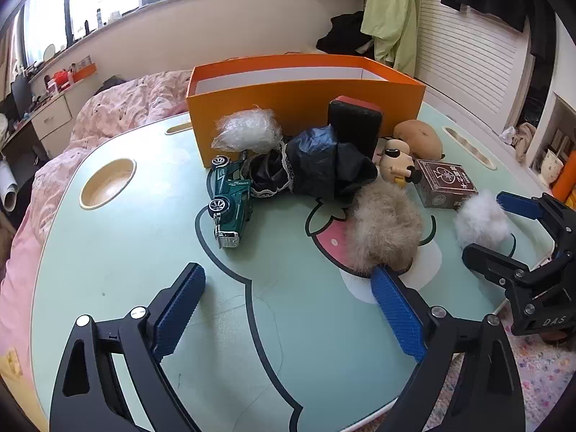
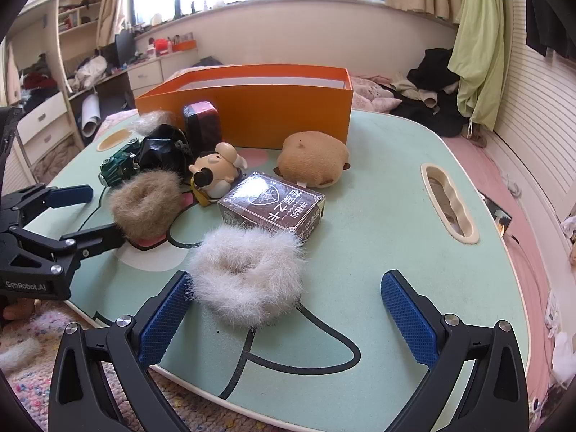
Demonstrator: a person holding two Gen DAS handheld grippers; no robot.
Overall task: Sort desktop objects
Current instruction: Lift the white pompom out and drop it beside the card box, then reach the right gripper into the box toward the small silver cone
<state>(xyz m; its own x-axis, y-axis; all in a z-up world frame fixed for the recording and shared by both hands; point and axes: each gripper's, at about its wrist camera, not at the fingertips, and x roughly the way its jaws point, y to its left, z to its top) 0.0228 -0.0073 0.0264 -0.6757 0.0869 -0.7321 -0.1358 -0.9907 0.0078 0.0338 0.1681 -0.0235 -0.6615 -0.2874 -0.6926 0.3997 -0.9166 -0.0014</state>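
Both claws hang over the near edge of the green surface (image 1: pixel 118 252), tilted down toward the clutter, and neither holds anything. The left claw (image 1: pixel 288 309) is spread wide with only bare surface between its pads; its right pad ends just beside the tan scrunchie (image 1: pixel 385 230), which looks like its likely first pick. The right claw (image 2: pixel 288 316) is also spread wide, with the white scrunchie (image 2: pixel 248 270) lying in front of its left pad, partly inside the gap but not pinched.

Past the scrunchies the loose items huddle mid-surface, as if tipped out together: a brown card box (image 2: pixel 273 208) touching the white scrunchie, a small dog figure (image 2: pixel 217 171), a green toy car (image 1: pixel 230 198) on its side, crumpled black fabric (image 1: pixel 324 165), and a brown plush (image 2: pixel 313 162).

Behind them a black case (image 1: pixel 354 122) and a clear plastic wad (image 1: pixel 248 131) stand against the orange box (image 1: pixel 288 108). The box is open-topped at the far edge, probably the bin for sorting; what it holds is hidden.
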